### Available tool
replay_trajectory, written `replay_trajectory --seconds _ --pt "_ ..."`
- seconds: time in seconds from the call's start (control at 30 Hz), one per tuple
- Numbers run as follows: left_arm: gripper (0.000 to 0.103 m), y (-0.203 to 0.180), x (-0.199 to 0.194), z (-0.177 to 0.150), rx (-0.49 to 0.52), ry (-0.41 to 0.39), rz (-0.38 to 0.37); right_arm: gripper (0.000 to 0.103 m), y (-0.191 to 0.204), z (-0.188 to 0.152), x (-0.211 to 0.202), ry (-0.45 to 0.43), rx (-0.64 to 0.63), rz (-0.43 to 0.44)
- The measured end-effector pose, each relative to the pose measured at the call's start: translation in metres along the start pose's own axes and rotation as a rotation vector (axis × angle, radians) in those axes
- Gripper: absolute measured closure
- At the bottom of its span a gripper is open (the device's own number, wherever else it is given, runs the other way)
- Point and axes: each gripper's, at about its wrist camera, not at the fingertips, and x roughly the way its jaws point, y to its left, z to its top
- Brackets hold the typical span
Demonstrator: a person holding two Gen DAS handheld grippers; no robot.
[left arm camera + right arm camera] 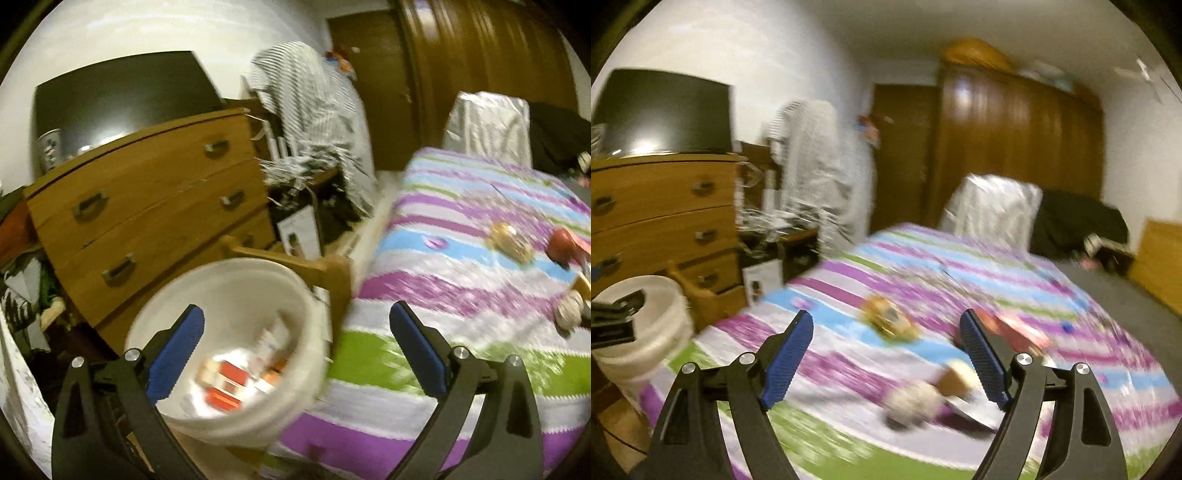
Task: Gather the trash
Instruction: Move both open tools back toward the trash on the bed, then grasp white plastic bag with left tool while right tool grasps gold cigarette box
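A white bucket [184, 295] stands on the floor beside the bed, holding red and orange cartons [225, 384]. My left gripper [295, 310] is open and empty, over the bucket's edge and the bed's corner. On the striped bedspread [443, 258] lie a yellowish crumpled wrapper [511, 242], a red item [565, 247] and a pale crumpled ball [569, 314]. My right gripper [886, 315] is open and empty above the bed. The wrapper [886, 325] lies beyond its fingers, the pale ball [914, 404] lies low between them, and the red item [1019, 332] sits behind the right finger. The bucket [665, 332] is at far left.
A wooden dresser [147, 192] with a dark screen [122, 96] on it stands behind the bucket, its bottom drawer pulled out. Striped cloth [314, 110] hangs over a rack beyond it. A brown wardrobe [1015, 147] and dark clothes [1075, 225] are at the bed's far end.
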Motion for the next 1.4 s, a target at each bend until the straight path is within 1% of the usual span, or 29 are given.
replay_trajectory --seconds 0.1,0.2,0.23,0.33,0.37,0.43,0.47,0.57,0.6,0.63,0.67,0.7,0.73,0.77,0.8,0.83,0.9,0.97,1.0,1.07,1.13,1.23,1.3,1.4 --pt "0.006 -0.026 -0.002 -0.011 0.035 0.022 -0.033 0.021 -0.065 -0.024 0.003 0.067 0.101 -0.065" --pt "0.006 -0.050 -0.007 -0.021 0.067 0.035 -0.079 0.021 -0.121 -0.047 0.005 0.120 0.210 -0.092" --pt "0.006 -0.062 -0.010 -0.025 0.087 0.038 -0.109 0.021 -0.145 -0.057 0.006 0.142 0.270 -0.091" --pt "0.006 -0.086 -0.015 -0.031 0.135 0.041 -0.175 0.021 -0.213 -0.084 0.015 0.197 0.485 -0.030" --pt "0.006 -0.095 -0.016 -0.033 0.154 0.041 -0.195 0.021 -0.225 -0.088 0.019 0.212 0.527 -0.001" --pt "0.006 -0.110 -0.018 -0.036 0.187 0.040 -0.220 0.021 -0.249 -0.096 0.043 0.277 0.621 0.080" --pt "0.006 -0.116 -0.018 -0.037 0.200 0.043 -0.226 0.021 -0.257 -0.098 0.057 0.296 0.654 0.101" --pt "0.006 -0.128 -0.017 -0.039 0.217 0.055 -0.231 0.021 -0.276 -0.097 0.100 0.345 0.700 0.139" --pt "0.006 -0.130 -0.016 -0.040 0.220 0.061 -0.231 0.021 -0.283 -0.099 0.120 0.379 0.723 0.168" --pt "0.006 -0.132 -0.013 -0.041 0.224 0.072 -0.226 0.022 -0.283 -0.099 0.134 0.416 0.739 0.178" --pt "0.006 -0.133 -0.012 -0.041 0.226 0.079 -0.223 0.023 -0.287 -0.101 0.152 0.458 0.769 0.164" --pt "0.006 -0.133 -0.010 -0.041 0.226 0.086 -0.220 0.032 -0.289 -0.102 0.167 0.475 0.798 0.167" --pt "0.006 -0.133 -0.008 -0.041 0.224 0.094 -0.218 0.046 -0.293 -0.107 0.183 0.499 0.834 0.217" --pt "0.006 -0.132 -0.006 -0.041 0.221 0.100 -0.217 0.068 -0.293 -0.107 0.192 0.526 0.843 0.239" --pt "0.006 -0.132 -0.006 -0.040 0.218 0.105 -0.216 0.073 -0.288 -0.109 0.200 0.551 0.852 0.282" --pt "0.006 -0.131 -0.004 -0.040 0.216 0.111 -0.217 0.074 -0.280 -0.108 0.204 0.568 0.847 0.334" --pt "0.006 -0.132 0.000 -0.041 0.214 0.130 -0.222 0.074 -0.256 -0.095 0.199 0.578 0.748 0.377" --pt "0.006 -0.132 0.001 -0.043 0.213 0.140 -0.223 0.075 -0.220 -0.073 0.178 0.529 0.620 0.425" --pt "0.006 -0.132 0.001 -0.044 0.214 0.144 -0.224 0.075 -0.204 -0.063 0.165 0.507 0.575 0.472" --pt "0.006 -0.132 0.000 -0.047 0.215 0.148 -0.228 0.075 -0.176 -0.047 0.140 0.483 0.500 0.520" --pt "0.006 -0.131 -0.001 -0.048 0.220 0.151 -0.235 0.075 -0.163 -0.034 0.118 0.444 0.452 0.531" --pt "0.006 -0.128 -0.007 -0.049 0.220 0.146 -0.253 0.075 -0.173 -0.019 0.080 0.354 0.494 0.566" --pt "0.006 -0.126 -0.010 -0.049 0.217 0.143 -0.279 0.075 -0.195 -0.017 0.051 0.302 0.530 0.534" --pt "0.006 -0.129 -0.015 -0.048 0.216 0.141 -0.323 0.074 -0.223 -0.021 0.016 0.270 0.574 0.476"
